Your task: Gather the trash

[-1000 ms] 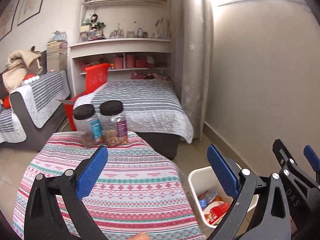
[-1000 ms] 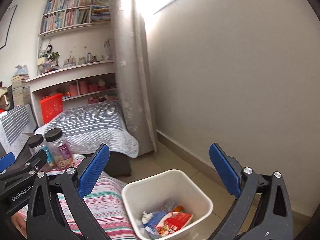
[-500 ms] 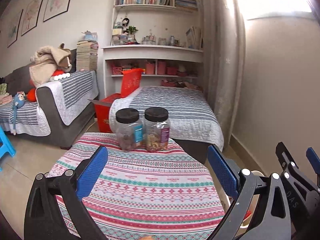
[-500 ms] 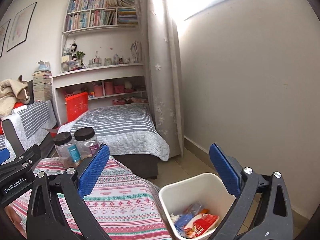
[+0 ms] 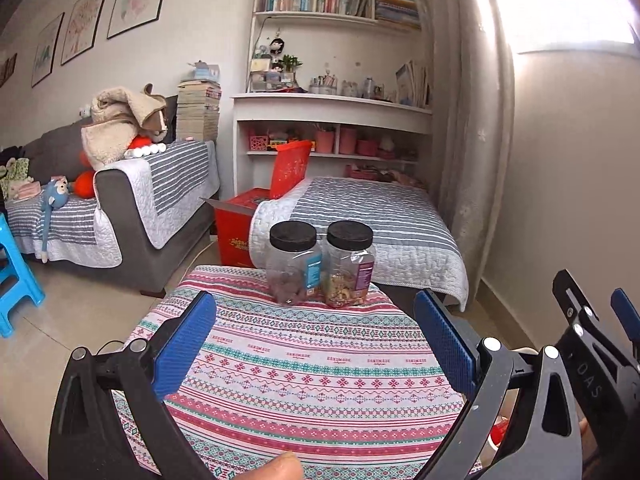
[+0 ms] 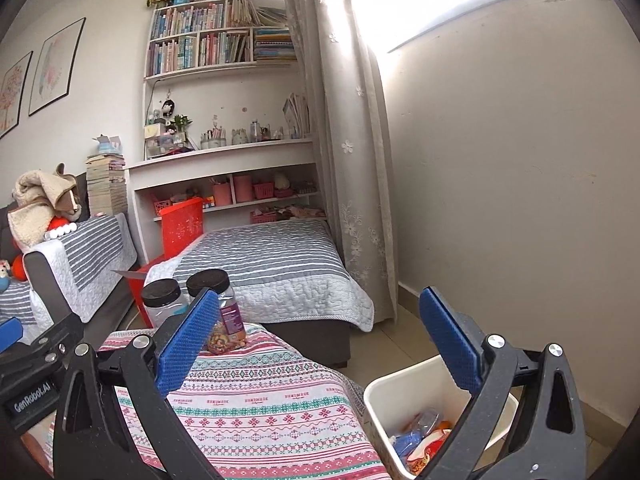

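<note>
A white bin (image 6: 384, 408) stands on the floor right of the table, holding crumpled wrappers (image 6: 420, 440) in blue, red and orange. My right gripper (image 6: 320, 344) hovers open above the table's right edge and the bin, with nothing between its fingers. My left gripper (image 5: 316, 344) is open too, held over the patterned tablecloth (image 5: 304, 376) with nothing in it. Two clear jars with black lids (image 5: 320, 268) stand at the far edge of the table. The right gripper's body (image 5: 592, 360) shows at the right of the left wrist view, hiding most of the bin.
A low bed with a striped grey quilt (image 5: 372, 216) lies behind the table, a grey sofa (image 5: 120, 208) to the left, a red box (image 5: 240, 232) between them. Bare wall (image 6: 520, 200) and tiled floor lie to the right. A blue stool (image 5: 16, 276) stands far left.
Both views have swung left and tilted up. The bin has slid toward the right edge of each view, and the sofa and jars have come more into the middle.
</note>
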Available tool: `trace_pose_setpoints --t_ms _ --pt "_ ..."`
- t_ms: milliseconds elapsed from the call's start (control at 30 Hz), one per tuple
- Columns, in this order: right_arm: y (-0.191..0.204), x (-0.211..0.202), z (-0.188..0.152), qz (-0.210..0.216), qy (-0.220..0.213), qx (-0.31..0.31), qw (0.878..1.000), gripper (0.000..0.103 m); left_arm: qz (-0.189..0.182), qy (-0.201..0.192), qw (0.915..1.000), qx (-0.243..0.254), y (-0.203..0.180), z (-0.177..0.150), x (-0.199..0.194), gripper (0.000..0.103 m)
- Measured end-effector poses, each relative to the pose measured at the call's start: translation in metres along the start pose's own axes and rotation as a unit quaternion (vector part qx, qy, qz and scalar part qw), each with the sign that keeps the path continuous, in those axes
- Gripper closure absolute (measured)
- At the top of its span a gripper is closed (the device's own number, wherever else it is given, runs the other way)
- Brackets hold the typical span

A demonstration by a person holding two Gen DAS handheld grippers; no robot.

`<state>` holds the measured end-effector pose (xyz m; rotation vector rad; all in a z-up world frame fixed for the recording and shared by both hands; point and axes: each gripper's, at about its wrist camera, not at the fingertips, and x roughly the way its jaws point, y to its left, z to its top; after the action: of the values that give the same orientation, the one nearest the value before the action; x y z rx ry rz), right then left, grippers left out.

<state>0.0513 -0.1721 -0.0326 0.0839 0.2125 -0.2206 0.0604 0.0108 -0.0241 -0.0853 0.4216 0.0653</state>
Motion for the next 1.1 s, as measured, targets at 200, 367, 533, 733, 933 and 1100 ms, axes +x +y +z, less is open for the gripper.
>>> trace_pose_setpoints --t_ms 200,367,533,733,933,1100 --pt "0.008 -0.006 0.002 0.006 -0.009 -0.006 1.0 0.007 0.014 -0.009 0.9998 -0.01 0.009 0.008 -0.002 0.007" --pt "0.009 -0.008 0.002 0.009 -0.009 -0.005 1.0 0.007 0.016 -0.017 0.9997 -0.007 0.009 0.01 -0.006 0.007" --pt "0.008 -0.009 0.003 0.011 -0.009 -0.003 1.0 0.007 0.014 -0.021 0.9997 -0.004 0.008 0.009 -0.009 0.007" --pt "0.007 -0.01 0.004 0.012 -0.007 0.003 1.0 0.007 0.012 -0.022 0.9997 0.001 0.004 0.008 -0.01 0.007" --pt "0.006 -0.014 0.005 0.01 -0.009 0.004 1.0 0.007 0.005 -0.021 0.9998 0.001 0.0 0.009 -0.008 0.007" --pt "0.006 -0.016 0.005 0.006 -0.011 0.004 1.0 0.007 -0.003 -0.023 0.9997 0.0 -0.004 0.009 -0.007 0.007"
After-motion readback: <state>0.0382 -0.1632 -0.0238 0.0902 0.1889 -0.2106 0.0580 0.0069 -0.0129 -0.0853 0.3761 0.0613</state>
